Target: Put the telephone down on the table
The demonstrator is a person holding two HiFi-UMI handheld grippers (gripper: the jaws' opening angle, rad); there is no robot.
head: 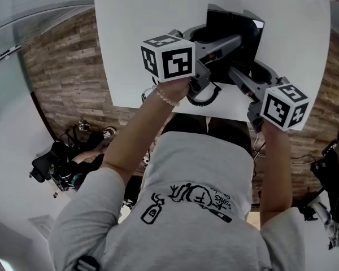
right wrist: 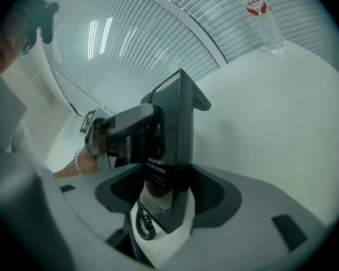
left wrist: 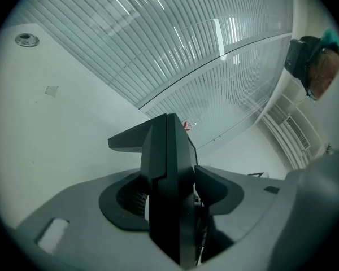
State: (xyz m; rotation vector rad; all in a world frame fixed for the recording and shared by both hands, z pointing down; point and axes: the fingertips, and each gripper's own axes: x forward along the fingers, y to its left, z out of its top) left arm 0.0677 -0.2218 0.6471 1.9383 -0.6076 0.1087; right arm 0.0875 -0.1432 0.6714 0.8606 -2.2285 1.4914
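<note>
**Together, two grippers clamp the telephone over the table's near edge**

Here the left gripper's [left wrist: 172, 208] dark pads [left wrist: 121, 199] close on the narrow side of the black telephone [left wrist: 169, 168], one pad on each face, with no gap showing. The right gripper [right wrist: 169, 193] takes the same slab from the other side: its pads [right wrist: 214, 199] sit against the printed front and the plain back. The telephone stands upright between the two grippers, which meet it from left and right. Its coiled cord [right wrist: 144, 227] hangs in loops below the lower end, just over the white table [head: 135, 49]. Whether the base touches the tabletop cannot be told. In the head view the telephone is close to the near edge, about midway along it. A water bottle [right wrist: 264, 18] stands well apart, toward the far edge. A beaded bracelet [head: 165, 96] circles the person's left wrist.
</note>
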